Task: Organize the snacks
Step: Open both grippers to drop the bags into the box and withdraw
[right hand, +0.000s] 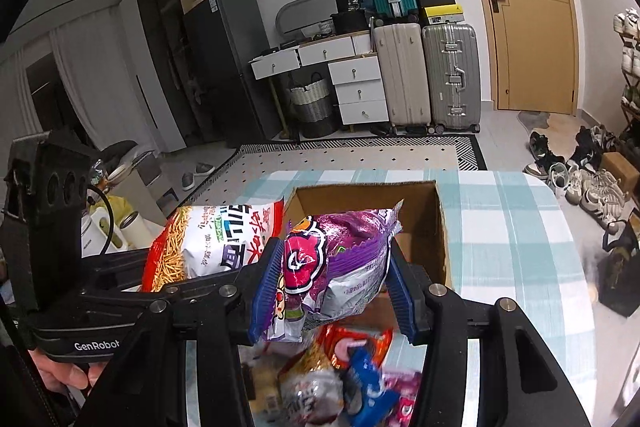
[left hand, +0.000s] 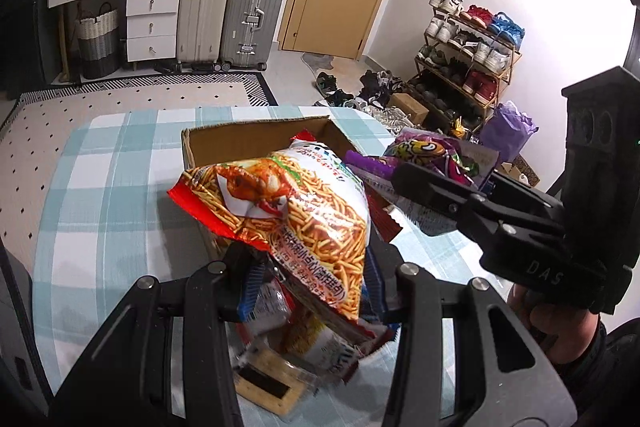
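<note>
- Here the left gripper (left hand: 308, 291) has its fingers (left hand: 256, 287) clamped on a noodle-snack bag (left hand: 288, 203), held above the table (left hand: 100, 187).
- The right gripper (right hand: 332, 291) fingers (right hand: 268, 279) pinch a purple bag (right hand: 344, 259) in front of the open box (right hand: 432, 223).
- Loose snacks (right hand: 340, 379) lie below.

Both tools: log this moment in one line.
left tool: shut on noodle-snack bag | right tool: shut on purple bag | cardboard box: open, ahead
</note>
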{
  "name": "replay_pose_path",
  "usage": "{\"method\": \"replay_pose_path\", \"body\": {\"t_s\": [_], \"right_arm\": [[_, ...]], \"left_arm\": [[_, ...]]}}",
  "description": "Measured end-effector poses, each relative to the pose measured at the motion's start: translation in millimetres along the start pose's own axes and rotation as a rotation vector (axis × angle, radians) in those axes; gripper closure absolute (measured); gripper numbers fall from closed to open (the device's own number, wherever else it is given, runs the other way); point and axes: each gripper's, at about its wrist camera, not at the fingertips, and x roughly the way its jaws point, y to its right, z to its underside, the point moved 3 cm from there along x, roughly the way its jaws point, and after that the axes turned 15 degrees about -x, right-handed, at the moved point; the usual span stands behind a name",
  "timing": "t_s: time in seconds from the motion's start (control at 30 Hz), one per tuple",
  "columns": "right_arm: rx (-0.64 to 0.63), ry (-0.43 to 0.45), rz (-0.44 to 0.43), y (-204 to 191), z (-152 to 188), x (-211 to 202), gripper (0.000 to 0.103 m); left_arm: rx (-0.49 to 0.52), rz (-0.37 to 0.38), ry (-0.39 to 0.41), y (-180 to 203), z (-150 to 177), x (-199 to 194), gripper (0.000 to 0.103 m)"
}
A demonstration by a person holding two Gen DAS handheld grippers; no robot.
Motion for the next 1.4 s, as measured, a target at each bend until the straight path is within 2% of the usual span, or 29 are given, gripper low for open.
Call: {"method": "replay_pose_path", "body": {"t_s": [0.23,0.57,0.9,0.97,1.0,1.03,1.07,1.1,1.17,1.4], "right_arm": [[-0.004,-0.025,-0.006,20.4,-14.5,29.2,0.053],[0.02,-0.073,-0.012,53.7,-12.7,73.8,0.053],[0.02,-0.122,0.001,65.3,-4.5,115.4,0.05],[0.012,-0.116,0.032,69.0,-3.3,121.9,0.046],[0.006,-0.115,0.058,72.0,-2.3,124.2,0.042],[0.011,-0.112,0.069,76.1,-0.3,125.6,0.037],[0.031,-0.11,0.061,80.9,2.0,126.2,0.035],[0.044,-0.109,0.052,83.8,3.3,125.4,0.033],[0.066,-0.097,0.042,89.4,5.5,119.6,0.027],[0.046,-0.037,0.071,86.2,-1.7,77.6,0.024]], "left_arm": [[0.017,-0.015,-0.019,19.7,-24.1,35.6,0.063],[0.023,-0.049,-0.068,15.1,-57.9,91.7,0.063],[0.002,-0.066,-0.115,-2.2,-56.6,148.4,0.062],[0.035,-0.078,-0.145,-3.4,-53.7,159.5,0.06],[0.044,-0.118,-0.139,-5.2,-53.0,163.3,0.056],[0.036,-0.157,-0.121,-7.9,-53.5,164.8,0.046],[0.027,-0.174,-0.111,-10.6,-54.9,165.2,0.039],[0.022,-0.177,-0.103,-12.9,-56.4,164.8,0.027],[0.03,-0.178,-0.07,-14.4,-58.3,161.1,0.025],[0.027,-0.171,-0.046,-12.9,-54.6,146.7,0.025]]}}
